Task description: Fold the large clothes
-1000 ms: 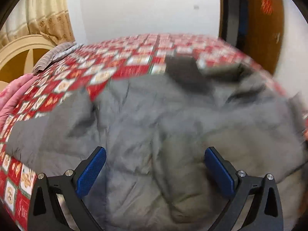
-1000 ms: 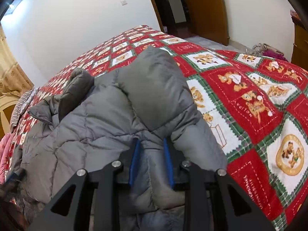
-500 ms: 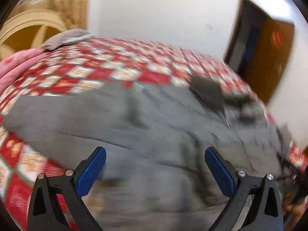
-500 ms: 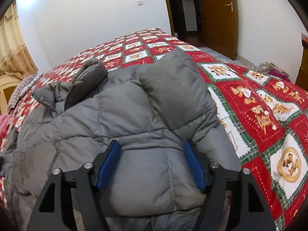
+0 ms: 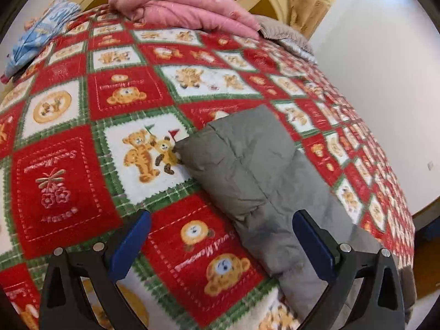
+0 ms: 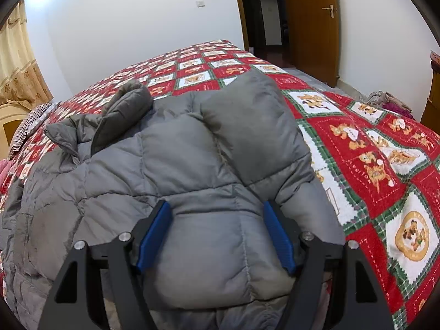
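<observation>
Right tool [image 6: 217,233] stands with jaws spread wide over the grey puffer jacket [image 6: 176,170], gripping nothing. Left tool [image 5: 220,243] gapes empty above the jacket's sleeve [image 5: 255,170], flat on the bed's teddy-bear blanket [image 5: 68,170].

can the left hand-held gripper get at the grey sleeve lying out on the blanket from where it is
Probably yes. The left hand-held gripper is open and the grey sleeve lies flat on the blanket just ahead, partly between its fingers already. Nothing lies on top of the sleeve or across the way.
</observation>
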Action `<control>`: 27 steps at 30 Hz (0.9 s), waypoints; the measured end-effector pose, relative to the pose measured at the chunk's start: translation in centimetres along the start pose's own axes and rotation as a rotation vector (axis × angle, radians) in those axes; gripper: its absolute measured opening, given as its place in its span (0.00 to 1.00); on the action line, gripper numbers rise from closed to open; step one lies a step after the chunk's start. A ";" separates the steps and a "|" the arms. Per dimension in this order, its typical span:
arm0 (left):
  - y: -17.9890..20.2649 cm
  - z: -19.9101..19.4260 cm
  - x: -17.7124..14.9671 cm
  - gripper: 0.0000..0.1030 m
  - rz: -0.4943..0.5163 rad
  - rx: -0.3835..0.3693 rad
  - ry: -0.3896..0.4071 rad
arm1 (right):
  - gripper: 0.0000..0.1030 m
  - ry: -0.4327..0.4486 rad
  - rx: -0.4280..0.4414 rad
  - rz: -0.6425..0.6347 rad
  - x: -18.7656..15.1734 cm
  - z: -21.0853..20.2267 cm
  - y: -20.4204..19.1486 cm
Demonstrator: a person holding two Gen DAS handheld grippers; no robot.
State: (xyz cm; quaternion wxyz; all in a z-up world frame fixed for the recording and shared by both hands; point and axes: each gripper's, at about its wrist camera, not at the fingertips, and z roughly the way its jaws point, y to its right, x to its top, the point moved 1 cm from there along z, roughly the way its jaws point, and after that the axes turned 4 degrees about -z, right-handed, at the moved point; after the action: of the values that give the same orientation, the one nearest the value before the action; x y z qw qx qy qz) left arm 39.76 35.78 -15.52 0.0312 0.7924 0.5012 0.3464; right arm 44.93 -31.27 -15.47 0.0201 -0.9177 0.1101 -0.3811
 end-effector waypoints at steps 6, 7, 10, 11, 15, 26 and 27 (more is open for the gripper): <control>0.8 -0.1 -0.9 0.78 0.058 0.023 0.069 | 0.72 -0.004 -0.010 -0.012 0.0 0.2 -0.2; 0.5 -0.2 -0.9 0.56 0.050 0.004 0.070 | 0.72 -0.004 -0.010 -0.012 0.0 0.2 -0.2; -0.3 0.3 -0.6 0.08 0.015 -0.130 -0.006 | 0.73 -0.003 -0.008 -0.010 0.0 0.2 -0.2; -0.3 0.6 -0.7 0.07 0.018 -0.130 -0.024 | 0.73 -0.003 -0.007 -0.009 0.0 0.2 -0.3; 1.3 -1.2 -0.7 0.06 0.100 -0.128 0.066 | 0.73 0.000 0.001 -0.002 0.0 0.2 -0.2; 16.1 -18.6 -7.7 0.05 0.596 -0.526 0.344 | 0.73 0.011 0.024 0.017 -0.1 0.1 0.2; 17.3 -19.9 -9.2 0.05 0.642 -0.570 0.350 | 0.73 0.012 0.026 0.020 -0.1 0.0 0.2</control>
State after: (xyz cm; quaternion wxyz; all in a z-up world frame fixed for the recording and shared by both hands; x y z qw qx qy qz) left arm 39.27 13.81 1.66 0.0541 0.7969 0.1130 0.5910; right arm 44.84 -31.46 -15.61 0.0353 -0.9140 0.1141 -0.3877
